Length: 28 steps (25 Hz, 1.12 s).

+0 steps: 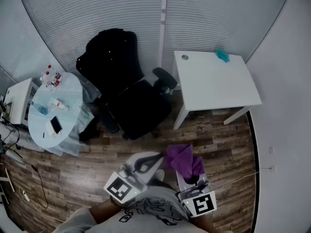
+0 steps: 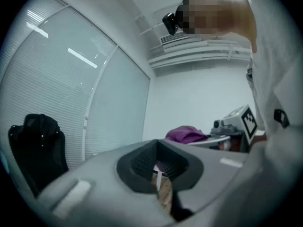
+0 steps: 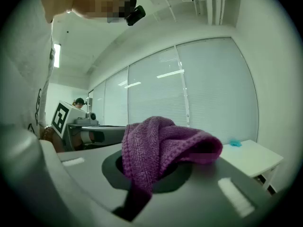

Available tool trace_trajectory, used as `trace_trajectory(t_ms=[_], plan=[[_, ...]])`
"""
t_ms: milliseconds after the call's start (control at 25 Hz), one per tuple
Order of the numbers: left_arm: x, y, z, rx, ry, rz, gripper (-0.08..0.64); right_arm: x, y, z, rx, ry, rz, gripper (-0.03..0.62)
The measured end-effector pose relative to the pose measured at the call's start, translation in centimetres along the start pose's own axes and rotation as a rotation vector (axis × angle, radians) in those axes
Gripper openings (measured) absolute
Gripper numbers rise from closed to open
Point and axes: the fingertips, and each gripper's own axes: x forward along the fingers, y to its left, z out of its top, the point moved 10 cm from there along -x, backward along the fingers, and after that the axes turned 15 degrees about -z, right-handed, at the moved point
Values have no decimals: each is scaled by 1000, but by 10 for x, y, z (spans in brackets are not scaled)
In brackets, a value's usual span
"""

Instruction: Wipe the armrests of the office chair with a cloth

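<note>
Cloth [image 1: 183,159], purple knit: gripped in the right claw [image 1: 192,174], bunched and draped over the jaw tips. In the right gripper view I see it packed between the jaws.
Left claw [image 1: 148,162]: jaws drawn together with nothing between them. Through the narrow slit I make out only the wood floor [image 1: 214,135].
Marker cubes, one on each claw [image 1: 120,188]: black-and-white square patterns, the only print I can read clearly. The graphic on the person's shirt [image 1: 150,210] is too small to read.
Office chair [image 1: 129,89], black: stands before the window blinds [image 1: 97,8], well apart from both claws and just left of the white table [image 1: 214,89]. One armrest [image 1: 165,76] lies near the table's corner, and the cloth touches neither.
Teal item [image 1: 222,55]: sits at the far edge of the white table.
Round table [image 1: 73,86], at far left: carries a phone [image 1: 56,125] and small bottles [image 1: 52,76].
</note>
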Motion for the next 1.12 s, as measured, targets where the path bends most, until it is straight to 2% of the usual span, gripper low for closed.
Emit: trace_trajectory(t_ms=[560, 960, 1120], plan=[[3, 8, 8, 4, -15, 11, 2, 9, -3, 4, -29, 9, 19, 31], [29, 10, 4, -11, -33, 57, 3, 3, -34, -4, -20, 18, 39, 29], [39, 8, -1, -11, -25, 50, 2, 0, -45, -6, -11, 26, 37, 29]])
